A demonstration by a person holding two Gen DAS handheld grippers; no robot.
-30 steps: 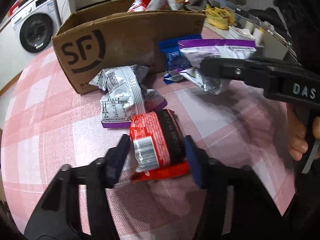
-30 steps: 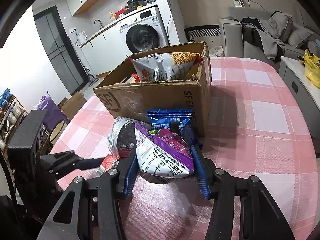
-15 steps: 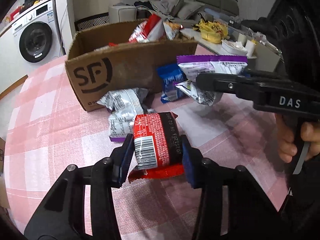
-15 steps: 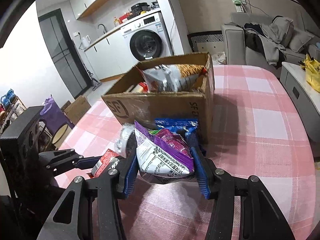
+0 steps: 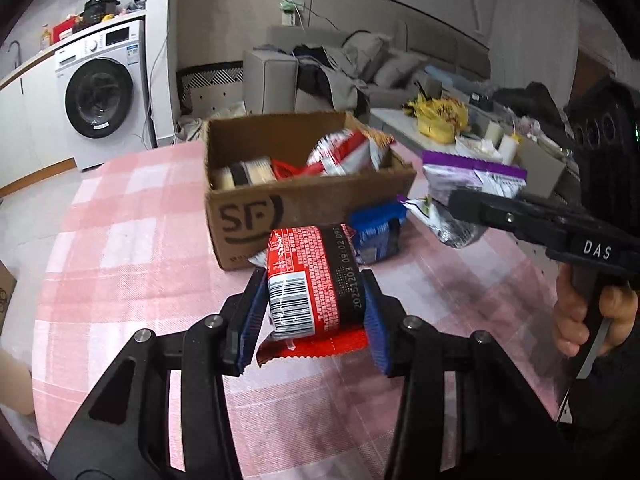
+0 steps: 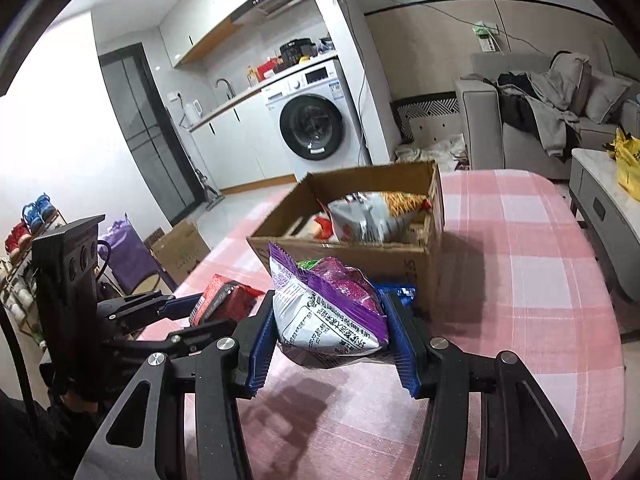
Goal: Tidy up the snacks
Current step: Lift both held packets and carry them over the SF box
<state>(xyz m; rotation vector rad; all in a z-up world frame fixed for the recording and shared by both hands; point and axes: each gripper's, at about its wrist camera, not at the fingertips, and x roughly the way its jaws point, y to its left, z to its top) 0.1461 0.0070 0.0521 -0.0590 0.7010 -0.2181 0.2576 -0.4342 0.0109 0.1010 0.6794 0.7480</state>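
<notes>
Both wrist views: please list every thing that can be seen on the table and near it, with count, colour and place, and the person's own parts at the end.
cardboard box: one, brown, open, on the table, snack packets inside
red packet: one, red and black, between the left gripper's pads
purple packet: one, purple and white, between the right gripper's pads
blue packet: one, blue, on the table beside the box
table: one, pink and white checked cloth
washing machine: one, white, behind the table
sofa: one, grey, clothes on it
left gripper: black, blue pads, shut on the red packet
right gripper: black, blue pads, shut on the purple packet
hand: one, on the right gripper's handle
</notes>
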